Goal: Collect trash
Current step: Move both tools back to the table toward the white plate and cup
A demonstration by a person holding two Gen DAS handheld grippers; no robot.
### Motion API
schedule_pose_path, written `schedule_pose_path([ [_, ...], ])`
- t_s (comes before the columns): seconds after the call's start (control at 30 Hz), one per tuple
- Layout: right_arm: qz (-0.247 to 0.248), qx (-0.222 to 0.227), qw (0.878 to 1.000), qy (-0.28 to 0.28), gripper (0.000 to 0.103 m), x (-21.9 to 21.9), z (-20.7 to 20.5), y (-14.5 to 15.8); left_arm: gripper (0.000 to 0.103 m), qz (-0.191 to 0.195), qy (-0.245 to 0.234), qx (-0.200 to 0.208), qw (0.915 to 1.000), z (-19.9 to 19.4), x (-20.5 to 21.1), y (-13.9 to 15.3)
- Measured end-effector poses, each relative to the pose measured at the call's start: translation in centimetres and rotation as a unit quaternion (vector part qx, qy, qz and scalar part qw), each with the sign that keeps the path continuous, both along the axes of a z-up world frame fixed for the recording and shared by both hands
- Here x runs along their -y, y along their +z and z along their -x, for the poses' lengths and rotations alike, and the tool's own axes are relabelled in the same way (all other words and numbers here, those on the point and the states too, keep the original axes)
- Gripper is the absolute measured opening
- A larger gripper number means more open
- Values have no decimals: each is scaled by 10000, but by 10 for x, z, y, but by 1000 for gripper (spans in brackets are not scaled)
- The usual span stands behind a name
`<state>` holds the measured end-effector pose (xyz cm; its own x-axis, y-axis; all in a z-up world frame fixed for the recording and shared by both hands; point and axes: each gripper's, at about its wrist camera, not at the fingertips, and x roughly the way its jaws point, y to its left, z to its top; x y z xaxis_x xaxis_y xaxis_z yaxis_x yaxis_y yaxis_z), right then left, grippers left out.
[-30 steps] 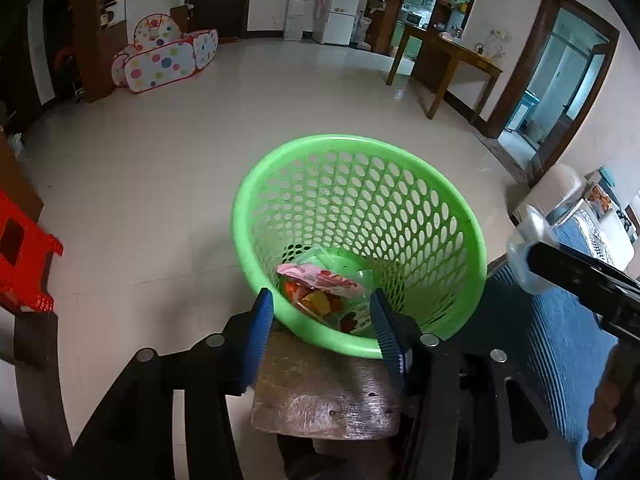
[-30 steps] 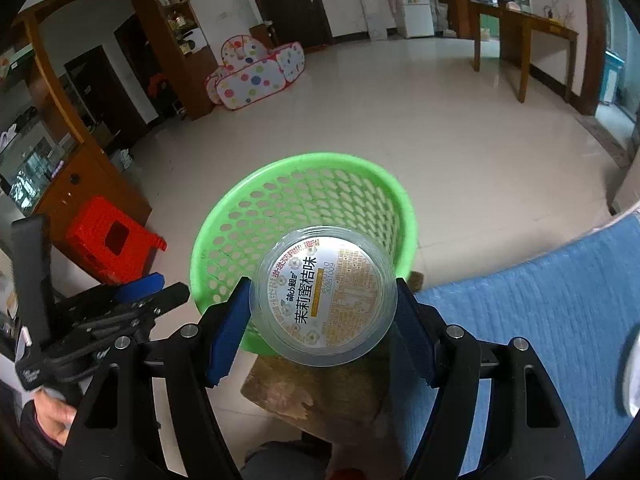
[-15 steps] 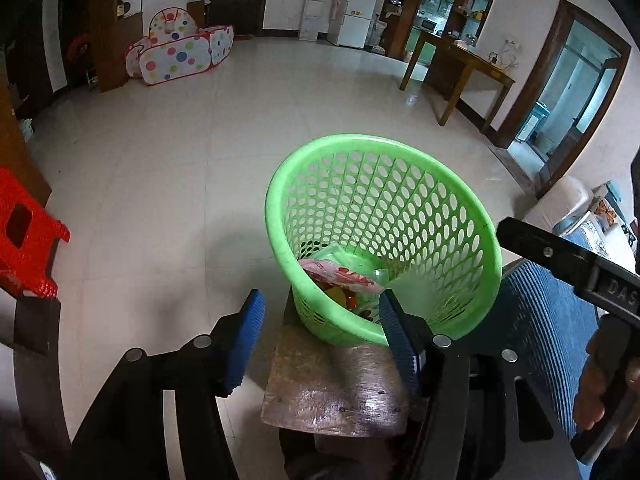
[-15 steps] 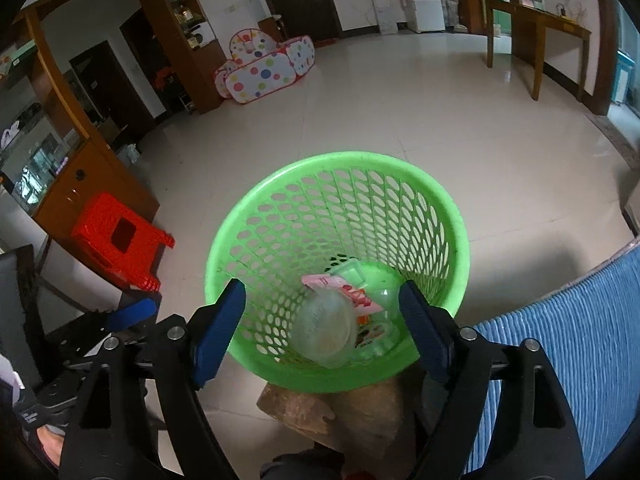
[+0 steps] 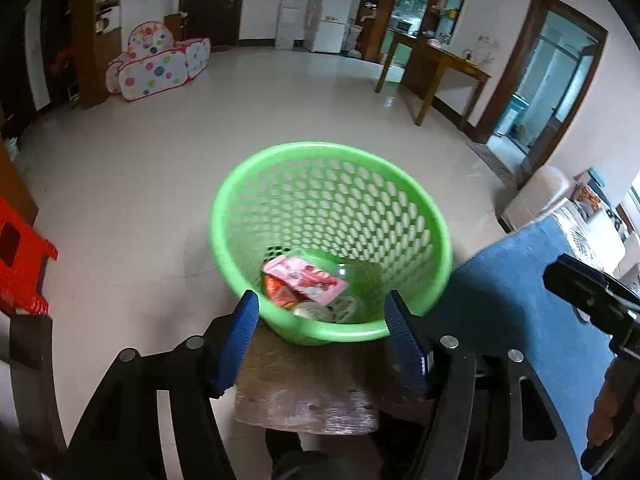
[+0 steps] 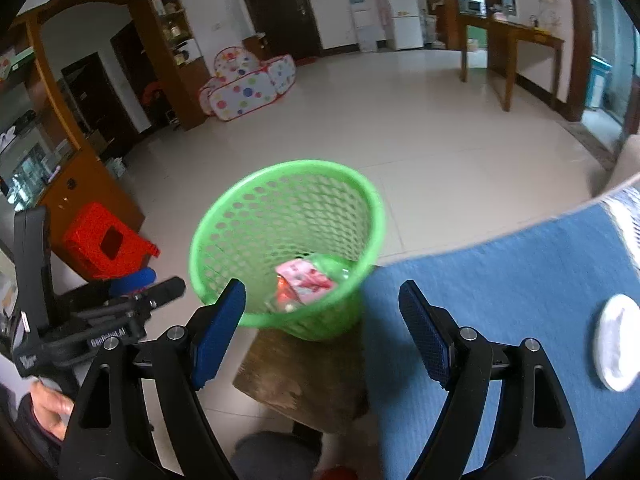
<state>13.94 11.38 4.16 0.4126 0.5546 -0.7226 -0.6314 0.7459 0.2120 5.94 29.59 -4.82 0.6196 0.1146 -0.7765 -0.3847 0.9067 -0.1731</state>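
A green perforated basket (image 5: 332, 184) stands on a small wooden stool (image 5: 308, 392); it also shows in the right wrist view (image 6: 280, 216). Inside lie a pink wrapper (image 5: 304, 278), a red packet and a clear plastic cup (image 5: 320, 310); the wrapper shows in the right wrist view (image 6: 306, 280). My left gripper (image 5: 322, 316) is open and empty, just before the basket's near rim. My right gripper (image 6: 322, 308) is open and empty, back from the basket. A white item (image 6: 614, 344) lies on the blue surface at right.
A blue cloth-covered surface (image 6: 500, 280) lies right of the stool. A red plastic stool (image 6: 106, 242) stands on the tiled floor at left. A wooden table (image 5: 436, 64) and a polka-dot play tent (image 5: 156, 64) stand far back.
My right gripper opened and let the clear cup drop into the basket, then pulled back and to the right. My left gripper drew back slightly.
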Motion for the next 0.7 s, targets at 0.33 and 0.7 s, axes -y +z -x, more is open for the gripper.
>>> schedule_pose_path([
  [0.33,309,276,9957,-833,79,108,2,-5,65,-25,-623,10,9981,-21,68,9],
  [0.7,511,297,9792,-1939,80,242,-13,-14,70,-7,-1359,-41,9907,-48,156,14],
])
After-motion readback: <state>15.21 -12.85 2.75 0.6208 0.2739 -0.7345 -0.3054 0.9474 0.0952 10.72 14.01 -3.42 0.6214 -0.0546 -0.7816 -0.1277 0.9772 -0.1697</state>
